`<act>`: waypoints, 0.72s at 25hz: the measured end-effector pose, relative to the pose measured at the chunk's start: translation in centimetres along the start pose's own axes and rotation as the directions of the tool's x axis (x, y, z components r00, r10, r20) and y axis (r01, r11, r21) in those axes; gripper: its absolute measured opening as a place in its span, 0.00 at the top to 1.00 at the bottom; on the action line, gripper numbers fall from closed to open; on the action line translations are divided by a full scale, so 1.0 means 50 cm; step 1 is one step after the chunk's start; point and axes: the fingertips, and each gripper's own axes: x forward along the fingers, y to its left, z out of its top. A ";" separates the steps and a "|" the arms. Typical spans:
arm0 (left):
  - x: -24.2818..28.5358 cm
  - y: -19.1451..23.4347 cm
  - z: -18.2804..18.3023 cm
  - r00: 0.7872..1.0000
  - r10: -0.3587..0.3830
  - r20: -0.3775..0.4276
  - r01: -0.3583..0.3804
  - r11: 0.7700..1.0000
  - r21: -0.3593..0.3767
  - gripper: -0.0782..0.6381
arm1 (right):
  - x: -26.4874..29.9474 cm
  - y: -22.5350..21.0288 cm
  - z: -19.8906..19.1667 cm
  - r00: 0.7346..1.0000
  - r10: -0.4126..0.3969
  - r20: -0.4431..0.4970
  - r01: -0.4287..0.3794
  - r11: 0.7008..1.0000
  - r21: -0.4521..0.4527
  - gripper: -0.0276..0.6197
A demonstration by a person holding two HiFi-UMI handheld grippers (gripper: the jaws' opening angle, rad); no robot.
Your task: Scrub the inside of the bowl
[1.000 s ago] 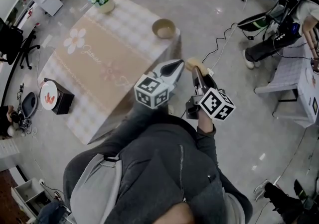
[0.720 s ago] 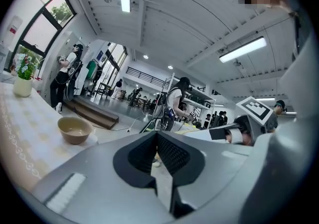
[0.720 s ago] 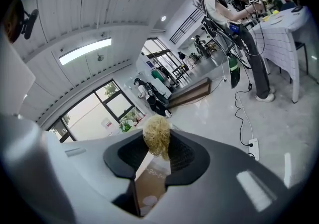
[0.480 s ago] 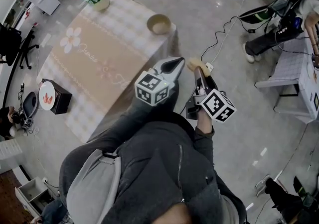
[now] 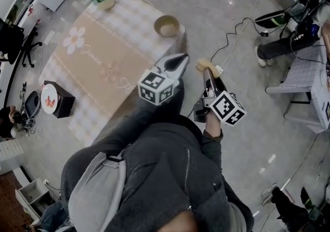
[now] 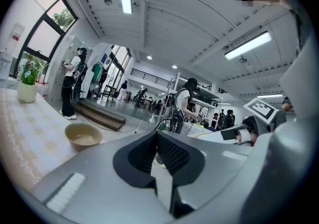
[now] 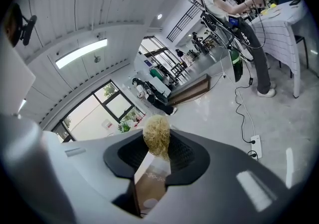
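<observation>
1 scrubber, base hidden in right gripper

Two hand-held grippers are held short of a table.
The left gripper, jaws together, is seen just beside the right gripper, in which a yellow scrubber is clamped. The bowl is set ahead of the left tips, apart, on the checked table.

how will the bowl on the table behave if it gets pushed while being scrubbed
The bowl looks rigid, wide and low, so it probably won't tip easily. It stands unheld on the tablecloth, close to its corner, so a sideways shove would likely slide it, perhaps over the edge.
</observation>
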 end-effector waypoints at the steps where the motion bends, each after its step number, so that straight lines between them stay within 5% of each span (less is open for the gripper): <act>1: 0.001 0.008 0.002 1.000 0.010 0.002 -0.010 1.000 -0.002 0.88 | 0.008 0.003 0.002 1.000 0.005 -0.007 -0.005 1.000 -0.003 0.79; 18: 0.001 0.196 0.070 0.970 0.241 0.042 -0.239 0.970 -0.043 0.83 | 0.208 0.076 0.032 0.973 0.112 -0.203 -0.128 0.989 -0.068 0.79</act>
